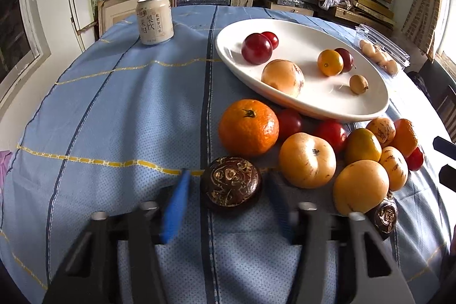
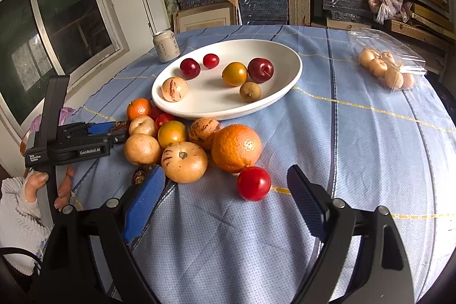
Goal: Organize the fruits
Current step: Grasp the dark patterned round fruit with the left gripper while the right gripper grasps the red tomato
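On the tablecloth [image 2: 356, 133], white dish [image 2: 296, 70] holds six fruits [image 2: 234, 73].

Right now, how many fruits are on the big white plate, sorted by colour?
On the white oval ceramic plate:
Dark red round plums: 3
Yellow-orange round fruit: 1
Pale cream fruit with purple stripes: 1
Small brown round fruit: 1
Total: 6

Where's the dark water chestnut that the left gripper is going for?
In the left wrist view, the water chestnut sits on the blue tablecloth between the open left gripper's fingers, just in front of the big orange.
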Motion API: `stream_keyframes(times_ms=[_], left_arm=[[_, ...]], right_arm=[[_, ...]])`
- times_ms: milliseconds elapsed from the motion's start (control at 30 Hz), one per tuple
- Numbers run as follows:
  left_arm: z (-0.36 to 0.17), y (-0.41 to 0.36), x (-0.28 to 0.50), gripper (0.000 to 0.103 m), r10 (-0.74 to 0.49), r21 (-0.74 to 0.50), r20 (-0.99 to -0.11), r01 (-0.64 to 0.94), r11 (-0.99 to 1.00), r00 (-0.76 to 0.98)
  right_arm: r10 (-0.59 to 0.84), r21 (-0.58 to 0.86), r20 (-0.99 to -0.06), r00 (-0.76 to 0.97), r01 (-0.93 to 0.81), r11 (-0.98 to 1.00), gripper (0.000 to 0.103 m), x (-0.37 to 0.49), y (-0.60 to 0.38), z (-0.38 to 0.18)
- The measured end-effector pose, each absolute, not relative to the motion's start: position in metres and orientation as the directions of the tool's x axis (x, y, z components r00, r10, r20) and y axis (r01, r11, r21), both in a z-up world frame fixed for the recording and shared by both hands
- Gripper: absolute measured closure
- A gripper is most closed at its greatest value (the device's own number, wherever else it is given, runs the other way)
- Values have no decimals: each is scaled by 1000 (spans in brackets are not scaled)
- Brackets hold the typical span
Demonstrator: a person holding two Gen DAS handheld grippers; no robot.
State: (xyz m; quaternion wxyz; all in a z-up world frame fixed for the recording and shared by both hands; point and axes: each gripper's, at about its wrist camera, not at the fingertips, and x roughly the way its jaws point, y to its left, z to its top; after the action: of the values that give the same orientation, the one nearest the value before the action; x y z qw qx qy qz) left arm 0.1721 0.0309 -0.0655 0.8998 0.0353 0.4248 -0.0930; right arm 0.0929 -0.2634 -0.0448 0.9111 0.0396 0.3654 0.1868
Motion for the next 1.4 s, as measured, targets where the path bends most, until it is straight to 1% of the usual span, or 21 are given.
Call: stream_keyframes(times_ms=[33, 300, 433, 500, 533, 600, 633, 700, 867, 967, 1067, 1133, 1167, 1200, 1300, 1400], left_arm=[[-65, 30, 171, 61, -140, -15, -770, 203, 979, 622], [-66, 33, 163, 61, -143, -19, -770, 203, 979, 621], [-63, 40, 158, 61, -182, -75, -770, 196, 978, 612], [-60, 39, 155, 61, -187, -75, -763, 202, 976, 618], [-59, 36, 153, 61, -188, -70, -761, 208, 976, 621], [-60, 33, 151, 61, -197, -73, -763, 221, 973, 616], [-60, 31, 151, 61, -201, -74, -765, 227, 971, 612], [-62, 27, 150, 61, -205, -70, -769, 239, 968, 605], [-61, 23, 146, 61, -212, -63, -764, 256, 964, 610], [-62, 22, 145, 61, -215, -64, -764, 260, 963, 609], [-64, 21, 146, 61, -215, -64, -767, 262, 963, 605], [-64, 21, 147, 61, -212, -61, -769, 261, 964, 604], [-65, 21, 147, 61, -210, -59, -770, 260, 964, 603], [-66, 21, 147, 61, -208, -58, -771, 258, 964, 603], [-67, 23, 150, 61, -204, -59, -774, 253, 966, 599], [-66, 26, 151, 61, -203, -64, -770, 243, 968, 605]], right_arm=[[367, 203, -653, 662, -314, 927, 18, 92, -263, -45], [335, 123, -677, 655, -347, 930, 18, 91, -256, -50], [290, 60, -689, 664, -346, 936, 18, 92, -256, -54], [281, 48, -700, 657, -349, 936, 19, 94, -254, -58], [274, 38, -703, 657, -350, 936, 20, 94, -252, -60], [271, 29, -704, 657, -354, 935, 31, 96, -251, -62], [273, 32, -706, 654, -355, 934, 34, 97, -251, -63], [276, 40, -715, 642, -356, 934, 47, 100, -251, -66], [264, 52, -725, 636, -332, 942, 55, 106, -255, -70], [265, 60, -728, 633, -326, 943, 58, 108, -256, -71], [263, 66, -734, 626, -320, 945, 58, 111, -257, -73], [269, 82, -738, 619, -313, 946, 63, 114, -259, -74], [271, 89, -741, 614, -310, 947, 72, 114, -260, -75], [275, 100, -744, 608, -306, 947, 73, 116, -261, -76], [300, 136, -741, 600, -304, 943, 74, 118, -267, -77], [310, 138, -741, 595, -317, 938, 74, 115, -267, -76]])
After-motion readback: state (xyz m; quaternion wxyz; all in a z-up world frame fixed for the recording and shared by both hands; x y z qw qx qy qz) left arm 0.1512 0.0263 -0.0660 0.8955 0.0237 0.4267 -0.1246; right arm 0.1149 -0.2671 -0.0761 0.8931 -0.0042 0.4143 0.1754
